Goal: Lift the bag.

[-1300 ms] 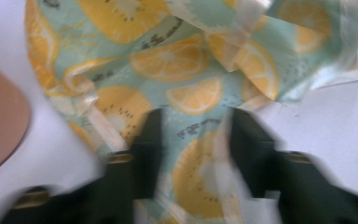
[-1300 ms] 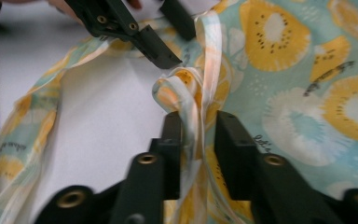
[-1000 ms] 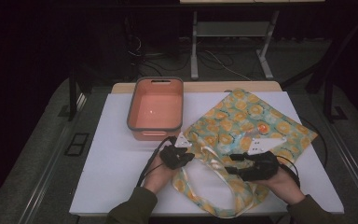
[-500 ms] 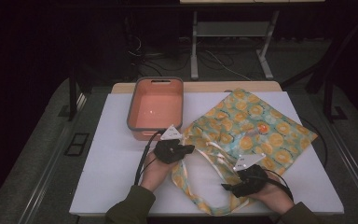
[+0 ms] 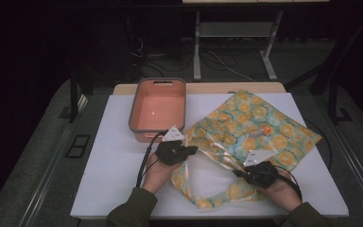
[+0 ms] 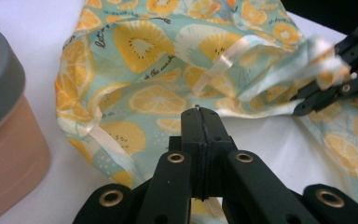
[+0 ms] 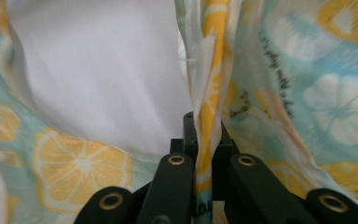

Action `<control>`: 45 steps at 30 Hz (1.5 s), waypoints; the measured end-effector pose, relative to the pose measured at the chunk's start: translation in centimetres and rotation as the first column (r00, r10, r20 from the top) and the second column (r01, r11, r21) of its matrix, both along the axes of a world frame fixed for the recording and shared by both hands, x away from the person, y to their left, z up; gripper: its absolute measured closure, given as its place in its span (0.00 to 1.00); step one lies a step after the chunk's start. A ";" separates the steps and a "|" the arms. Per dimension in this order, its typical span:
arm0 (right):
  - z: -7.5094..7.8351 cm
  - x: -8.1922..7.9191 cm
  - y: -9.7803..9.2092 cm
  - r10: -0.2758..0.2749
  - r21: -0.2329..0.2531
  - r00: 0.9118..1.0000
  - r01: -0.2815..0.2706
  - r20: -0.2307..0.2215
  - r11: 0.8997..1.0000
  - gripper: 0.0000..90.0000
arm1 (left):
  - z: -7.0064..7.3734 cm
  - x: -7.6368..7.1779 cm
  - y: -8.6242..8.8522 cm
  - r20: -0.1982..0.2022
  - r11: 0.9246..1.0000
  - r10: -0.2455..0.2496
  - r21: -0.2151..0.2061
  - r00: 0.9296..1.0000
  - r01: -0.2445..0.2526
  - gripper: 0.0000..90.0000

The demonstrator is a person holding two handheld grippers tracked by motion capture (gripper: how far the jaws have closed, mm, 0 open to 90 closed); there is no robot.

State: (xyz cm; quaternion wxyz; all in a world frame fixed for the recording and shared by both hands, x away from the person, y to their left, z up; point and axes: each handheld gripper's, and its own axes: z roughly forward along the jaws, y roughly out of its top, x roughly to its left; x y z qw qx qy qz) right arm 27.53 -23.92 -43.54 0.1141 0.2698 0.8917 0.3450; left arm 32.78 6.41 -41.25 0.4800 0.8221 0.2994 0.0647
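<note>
Both tongs pinch the lemon-print bag (image 5: 255,127). The left gripper (image 5: 189,150) holds its near edge; the right gripper (image 5: 238,172) holds a strap.

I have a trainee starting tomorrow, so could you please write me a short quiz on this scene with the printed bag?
1. True or false: the right gripper has its fingers shut on fabric of the lemon-print bag.
2. What stands on the table to the left of the bag?
A. an orange bin with a grey rim
B. a glass jar
C. a stack of plates
3. In the left gripper view, is the left gripper open or shut?

Key
1. True: a fold of the fabric runs between its fingers.
2. A: the orange bin.
3. Shut: its fingers meet at the tips, at the bag's edge.
</note>
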 end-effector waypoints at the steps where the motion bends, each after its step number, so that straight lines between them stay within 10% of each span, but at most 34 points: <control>1: 0.3 0.1 -0.2 -0.004 0.011 1.000 0.004 0.011 1.000 0.99 | 0.1 0.0 0.1 0.003 1.000 0.001 0.000 1.000 -0.001 0.99; 14: 7.1 1.3 -1.4 -0.031 0.199 0.984 -0.005 0.174 0.980 1.00 | 4.5 -0.5 -0.5 0.112 0.997 -0.018 -0.066 0.994 0.025 0.99; 24: 12.7 0.9 -3.2 -0.091 0.299 0.947 -0.006 0.307 0.954 1.00 | 10.2 -1.5 0.4 0.236 0.976 0.006 -0.214 0.972 0.046 0.99; 35: 10.5 3.8 -4.8 -0.156 0.281 0.955 0.083 0.251 0.956 0.99 | 7.8 1.8 -1.1 0.164 0.983 0.045 -0.185 0.985 -0.014 0.99; 45: 8.6 6.9 -6.5 -0.228 0.257 0.955 0.176 0.191 0.950 0.99 | 6.8 5.1 -5.0 0.150 0.991 0.117 -0.080 0.982 -0.106 0.99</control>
